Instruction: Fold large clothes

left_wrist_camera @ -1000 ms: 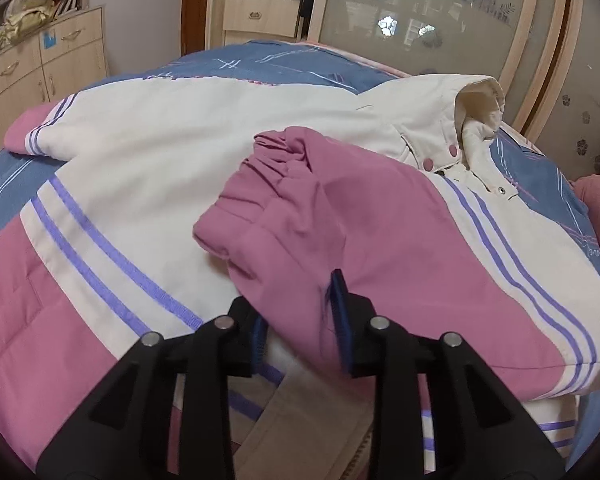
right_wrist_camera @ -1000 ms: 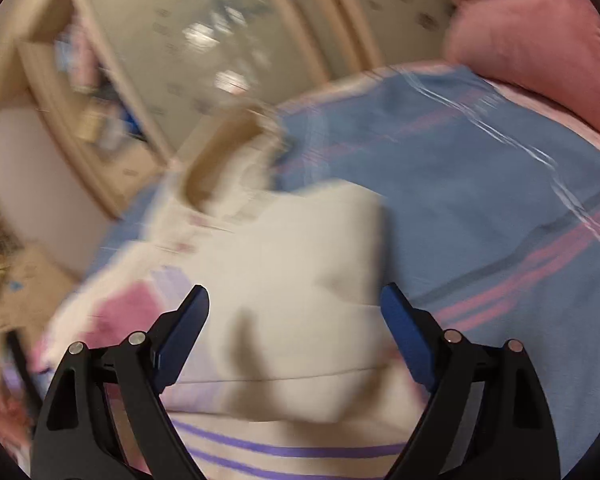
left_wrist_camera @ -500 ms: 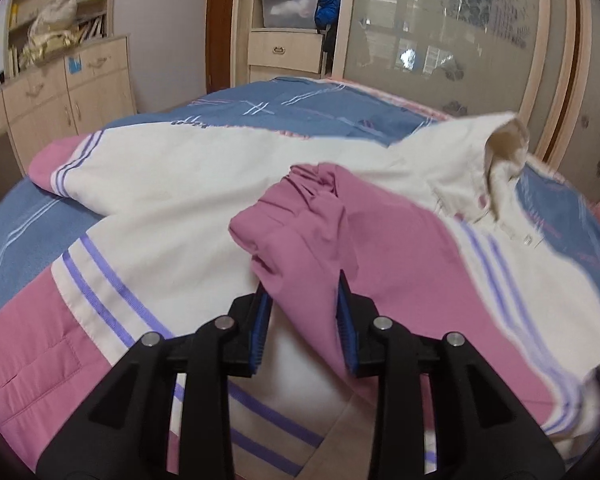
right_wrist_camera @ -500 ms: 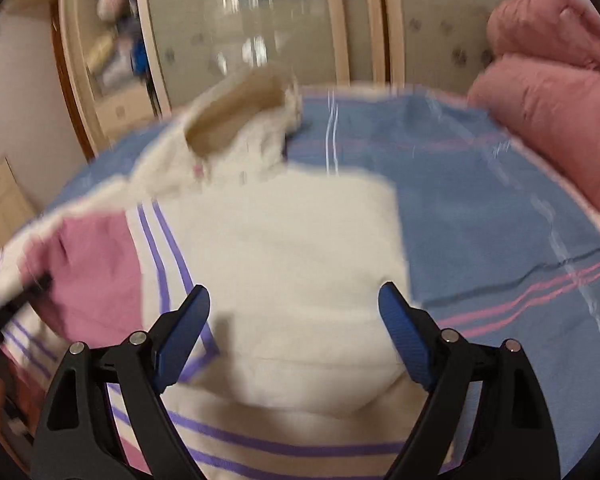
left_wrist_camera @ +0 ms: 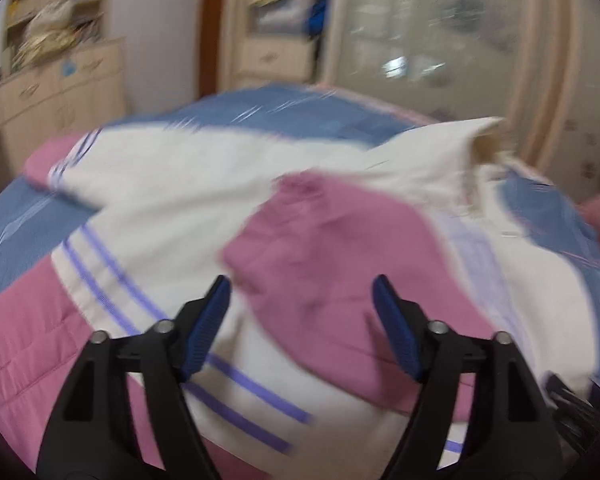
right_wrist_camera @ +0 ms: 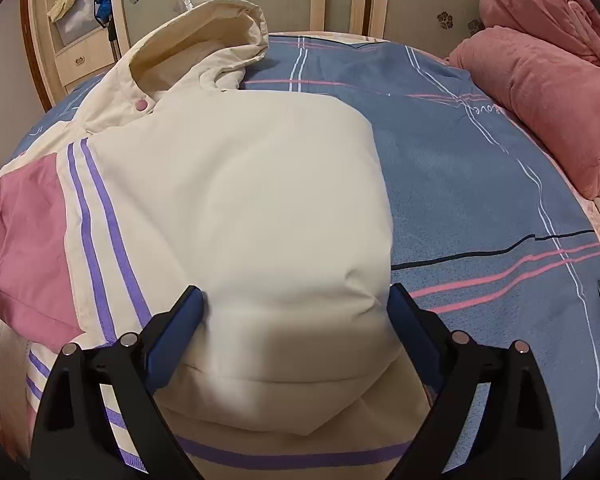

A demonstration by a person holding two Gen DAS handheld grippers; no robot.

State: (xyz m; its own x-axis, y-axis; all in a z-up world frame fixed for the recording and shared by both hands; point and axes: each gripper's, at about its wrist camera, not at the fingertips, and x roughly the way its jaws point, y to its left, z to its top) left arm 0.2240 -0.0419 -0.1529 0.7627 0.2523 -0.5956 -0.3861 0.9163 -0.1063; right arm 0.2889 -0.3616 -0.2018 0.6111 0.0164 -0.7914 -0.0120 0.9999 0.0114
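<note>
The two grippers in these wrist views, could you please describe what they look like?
Both look alike. The left gripper and the right gripper each have two black plastic arms with triangular cut-outs and silver round pins at the joints. Each finger ends in a dark blue ribbed pad. No cables, markings, hands or sleeves show in either view.

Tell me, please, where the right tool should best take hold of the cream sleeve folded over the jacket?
Probably at the cream sleeve's rounded near end, coming down from above: that puffy bulge already sits between the open right tool, and its outer edge lies free on the blue bedsheet, so it should lift clear.
</note>
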